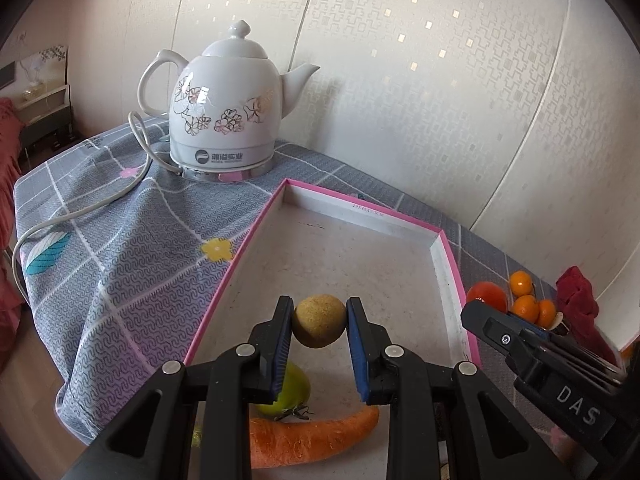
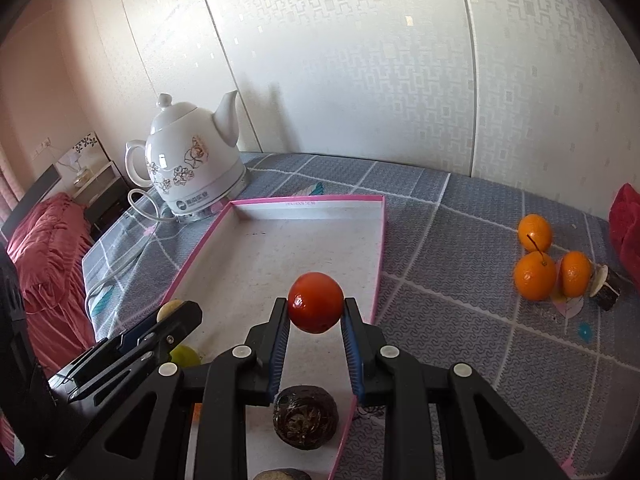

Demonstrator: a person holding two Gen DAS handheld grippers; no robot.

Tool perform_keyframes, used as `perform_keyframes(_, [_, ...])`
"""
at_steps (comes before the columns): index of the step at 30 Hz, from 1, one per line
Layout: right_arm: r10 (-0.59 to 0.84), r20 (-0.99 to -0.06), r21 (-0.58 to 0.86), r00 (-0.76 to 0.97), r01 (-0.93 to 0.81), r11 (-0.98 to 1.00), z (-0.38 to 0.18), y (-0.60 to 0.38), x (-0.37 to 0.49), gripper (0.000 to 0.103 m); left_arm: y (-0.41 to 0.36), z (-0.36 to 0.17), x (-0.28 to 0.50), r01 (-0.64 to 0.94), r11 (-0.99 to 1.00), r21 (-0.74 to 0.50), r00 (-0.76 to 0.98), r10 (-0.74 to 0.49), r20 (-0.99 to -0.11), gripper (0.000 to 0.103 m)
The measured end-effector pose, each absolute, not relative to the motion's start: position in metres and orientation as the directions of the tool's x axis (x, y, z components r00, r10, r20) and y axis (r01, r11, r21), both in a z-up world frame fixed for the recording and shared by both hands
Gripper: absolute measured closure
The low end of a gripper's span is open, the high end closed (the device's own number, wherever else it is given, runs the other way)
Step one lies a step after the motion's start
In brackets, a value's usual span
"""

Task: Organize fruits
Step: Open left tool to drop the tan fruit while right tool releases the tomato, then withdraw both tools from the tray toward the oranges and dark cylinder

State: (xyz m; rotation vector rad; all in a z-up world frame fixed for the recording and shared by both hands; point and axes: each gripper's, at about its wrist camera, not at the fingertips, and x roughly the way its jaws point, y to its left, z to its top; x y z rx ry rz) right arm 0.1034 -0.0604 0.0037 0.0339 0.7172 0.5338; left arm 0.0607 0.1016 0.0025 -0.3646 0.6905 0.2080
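Left gripper (image 1: 319, 322) clenched on the small brown fruit (image 1: 319, 321), likely a kiwi, over the tray (image 1: 450, 264) near its front edge; right gripper (image 2: 316, 314) grasping the red tomato (image 2: 315, 302). Both light, soft, bruisable; best pinched gently across the widest part.

A home bedroom is indicated. A bed with a red ruffled cover (image 2: 48, 240) and a nightstand (image 2: 100, 184) are seen beside patterned wallpaper (image 2: 360, 60), and a floral ceramic kettle (image 1: 224, 108) is set on a cloth-covered table (image 1: 120, 220).

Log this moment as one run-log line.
left claw: holds kiwi | right claw: holds tomato | both over pink-edged tray
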Motion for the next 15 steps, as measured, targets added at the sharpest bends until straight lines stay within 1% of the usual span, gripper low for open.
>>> perform_keyframes(1, [0.482,-0.618,0.211,0.62,-0.46,0.862,0.0028,-0.0596,0.1035,0.077,0.1018,0.0025,0.0604,-0.308,0.916,-0.257,0.754,0.071,-0.653,0.076])
perform_keyframes(3, [0.483,-0.626,0.206,0.612,-0.467,0.86,0.0004,-0.0568,0.1031,0.076,0.1019,0.0045,0.059,-0.313,0.916,-0.251,0.763,0.085,-0.641,0.069])
perform_keyframes(4, [0.481,-0.628,0.202,0.611,-0.47,0.859,-0.0005,-0.0555,0.1029,0.076,0.1017,0.0052,0.0584,-0.312,0.917,-0.25,0.767,0.088,-0.636,0.068])
perform_keyframes(15, [0.466,-0.632,0.169,0.619,-0.477,0.862,-0.004,-0.0578,0.1011,0.075,0.0993,0.0026,0.0592,-0.313,0.922,-0.228,0.752,0.095,-0.652,0.068])
